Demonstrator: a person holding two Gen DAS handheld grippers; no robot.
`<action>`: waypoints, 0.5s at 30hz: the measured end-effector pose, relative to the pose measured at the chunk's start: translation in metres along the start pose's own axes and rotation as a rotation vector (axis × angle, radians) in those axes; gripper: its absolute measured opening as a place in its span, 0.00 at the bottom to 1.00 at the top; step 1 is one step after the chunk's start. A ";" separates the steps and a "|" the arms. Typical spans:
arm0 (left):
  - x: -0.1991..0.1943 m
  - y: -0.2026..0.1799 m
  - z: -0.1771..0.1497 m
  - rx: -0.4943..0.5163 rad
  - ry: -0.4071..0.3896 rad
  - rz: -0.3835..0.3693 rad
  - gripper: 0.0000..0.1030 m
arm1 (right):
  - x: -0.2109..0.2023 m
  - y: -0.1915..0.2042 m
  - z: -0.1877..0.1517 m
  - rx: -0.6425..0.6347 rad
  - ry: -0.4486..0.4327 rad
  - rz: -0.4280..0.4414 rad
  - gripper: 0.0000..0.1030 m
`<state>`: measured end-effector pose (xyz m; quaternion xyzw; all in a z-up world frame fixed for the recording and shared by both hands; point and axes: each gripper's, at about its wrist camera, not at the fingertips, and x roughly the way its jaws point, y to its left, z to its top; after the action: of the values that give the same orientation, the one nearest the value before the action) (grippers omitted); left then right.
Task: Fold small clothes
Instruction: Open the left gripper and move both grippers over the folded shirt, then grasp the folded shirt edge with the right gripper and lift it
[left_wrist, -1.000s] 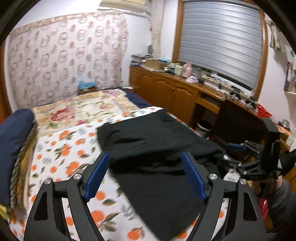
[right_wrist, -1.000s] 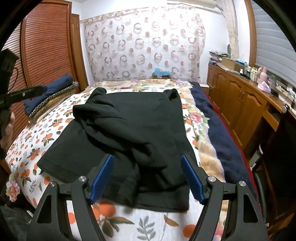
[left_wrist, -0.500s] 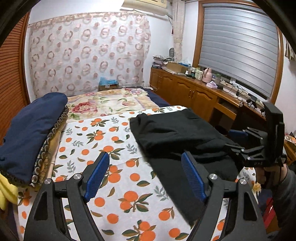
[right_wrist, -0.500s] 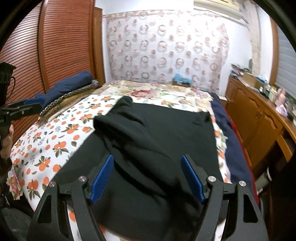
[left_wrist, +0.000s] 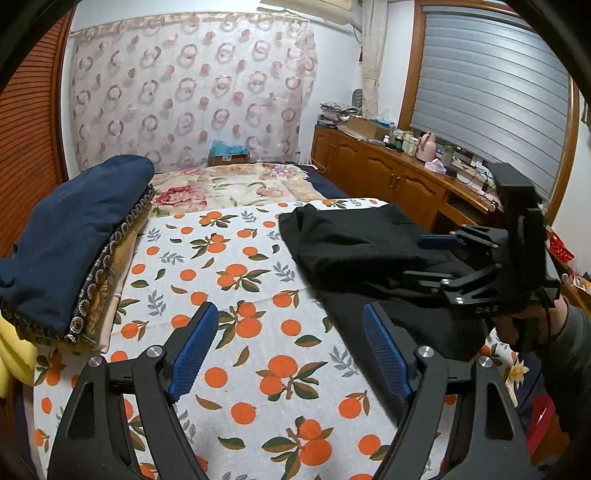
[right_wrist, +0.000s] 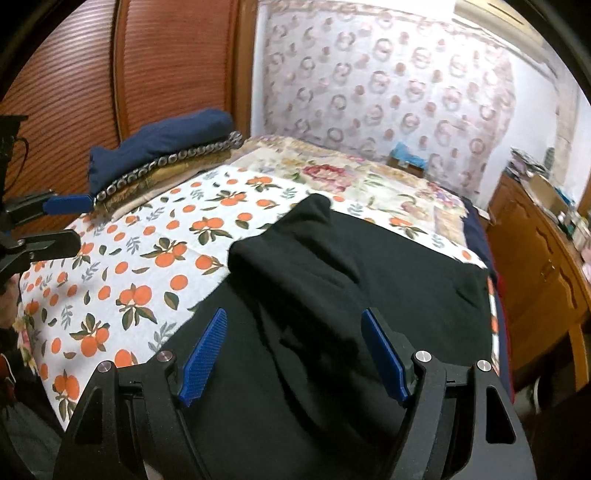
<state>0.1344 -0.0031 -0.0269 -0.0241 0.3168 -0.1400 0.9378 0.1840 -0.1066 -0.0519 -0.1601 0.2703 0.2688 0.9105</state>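
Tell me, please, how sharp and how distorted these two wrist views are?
Left wrist view: mostly crisp, but the black garment is slightly smeared at its near edge; fisheye bends the window frame. Right wrist view: softer overall, with motion blur on the garment between the open right gripper's fingers, and a bowed wooden door.

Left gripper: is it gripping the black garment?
No, the left gripper is open over the orange-print sheet, beside the black garment.
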 end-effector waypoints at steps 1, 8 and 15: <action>0.000 0.000 0.000 0.000 0.000 0.001 0.78 | 0.004 0.001 0.003 -0.008 0.009 0.008 0.75; 0.001 0.004 -0.003 -0.004 0.007 0.004 0.79 | 0.035 -0.004 0.026 -0.033 0.071 0.037 0.75; 0.006 0.002 -0.006 0.001 0.023 -0.005 0.78 | 0.068 0.006 0.040 -0.072 0.127 0.039 0.75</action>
<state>0.1357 -0.0024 -0.0351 -0.0229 0.3275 -0.1429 0.9337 0.2446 -0.0569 -0.0600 -0.2042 0.3208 0.2852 0.8798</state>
